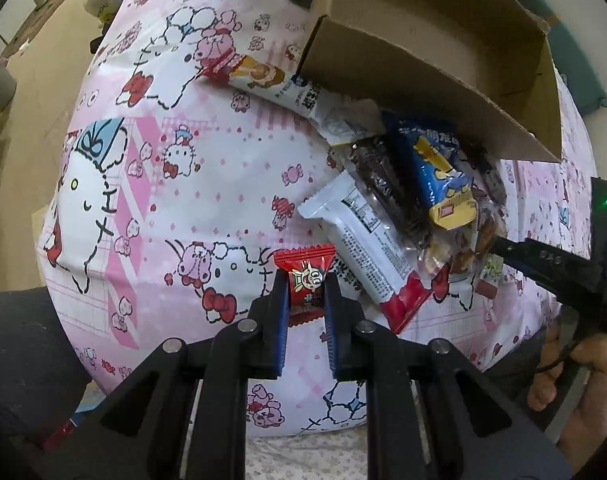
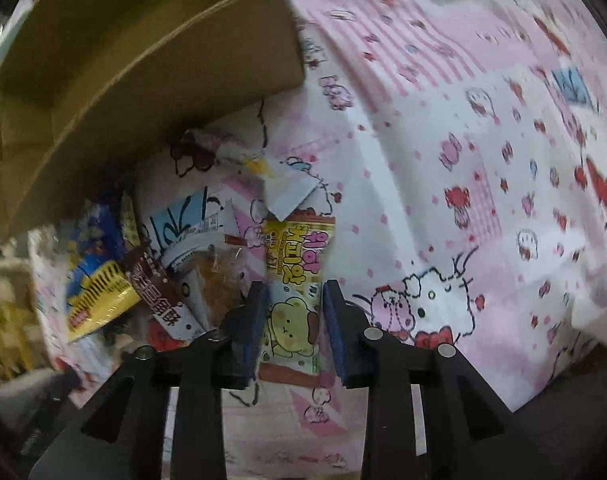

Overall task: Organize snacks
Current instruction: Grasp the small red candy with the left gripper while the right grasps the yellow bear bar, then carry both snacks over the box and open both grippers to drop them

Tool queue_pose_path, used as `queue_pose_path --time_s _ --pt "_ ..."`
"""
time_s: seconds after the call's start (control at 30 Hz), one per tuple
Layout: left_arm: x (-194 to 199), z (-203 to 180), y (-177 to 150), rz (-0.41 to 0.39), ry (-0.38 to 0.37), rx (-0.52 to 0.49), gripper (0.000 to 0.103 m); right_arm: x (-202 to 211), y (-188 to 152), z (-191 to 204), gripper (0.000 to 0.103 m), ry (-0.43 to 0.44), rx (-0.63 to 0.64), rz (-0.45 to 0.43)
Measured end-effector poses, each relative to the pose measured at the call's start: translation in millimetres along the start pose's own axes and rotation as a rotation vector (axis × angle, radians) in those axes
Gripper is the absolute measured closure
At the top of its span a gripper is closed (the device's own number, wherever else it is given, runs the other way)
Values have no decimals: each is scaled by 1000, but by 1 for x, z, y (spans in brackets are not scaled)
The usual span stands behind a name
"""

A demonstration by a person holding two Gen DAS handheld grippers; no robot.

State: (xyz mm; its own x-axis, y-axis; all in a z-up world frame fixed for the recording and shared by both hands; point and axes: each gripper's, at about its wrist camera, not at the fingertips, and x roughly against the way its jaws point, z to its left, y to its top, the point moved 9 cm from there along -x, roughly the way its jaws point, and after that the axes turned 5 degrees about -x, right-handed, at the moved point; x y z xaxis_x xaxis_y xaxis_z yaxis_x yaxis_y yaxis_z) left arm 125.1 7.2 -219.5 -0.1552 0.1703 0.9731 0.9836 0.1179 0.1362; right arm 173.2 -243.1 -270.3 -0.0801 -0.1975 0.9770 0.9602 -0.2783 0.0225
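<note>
My left gripper is shut on a small red candy packet and holds it above the pink cartoon cloth. Beyond it lies a pile of snacks: a white bar wrapper, a blue and yellow pack, a dark bar and a long white and orange pack. An open cardboard box stands behind the pile. My right gripper straddles a yellow cartoon snack packet that lies on the cloth; its fingers stand slightly apart at the packet's sides. The right gripper also shows in the left wrist view.
The cloth-covered table drops off at its left and near edges. In the right wrist view the box hangs over the snack pile. Bare cloth lies to the right. A hand holds the right tool.
</note>
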Motion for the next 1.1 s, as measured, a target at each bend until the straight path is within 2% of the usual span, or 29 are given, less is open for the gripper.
queue_pose_path --time_s 0.2,0.33,0.6,0.67,0.77,0.8,0.97,1.07,1.1 --pt "5 0 4 -26 32 -8 90 -6 -6 18 65 -64 84 -33" --pt "6 0 4 -41 39 -5 90 -10 -15 32 55 -70 120 -47" --pt "10 5 5 -62 53 4 90 -14 -33 56 54 -99 173 -54" --pt "10 5 4 -64 57 1 90 -16 -38 62 51 -110 194 -63" --pt "10 3 5 -74 66 -11 90 -20 -44 67 53 -110 216 -63" --pt "10 2 6 -78 73 -17 90 -19 -46 68 74 -98 206 -60" --pt "17 6 9 -104 86 -14 90 -7 -51 61 76 45 73 -39" --pt "28 6 12 -129 70 -8 90 19 -62 64 76 194 -4 -41" --pt "36 3 14 -149 47 -13 90 34 -70 71 76 270 -15 -46"
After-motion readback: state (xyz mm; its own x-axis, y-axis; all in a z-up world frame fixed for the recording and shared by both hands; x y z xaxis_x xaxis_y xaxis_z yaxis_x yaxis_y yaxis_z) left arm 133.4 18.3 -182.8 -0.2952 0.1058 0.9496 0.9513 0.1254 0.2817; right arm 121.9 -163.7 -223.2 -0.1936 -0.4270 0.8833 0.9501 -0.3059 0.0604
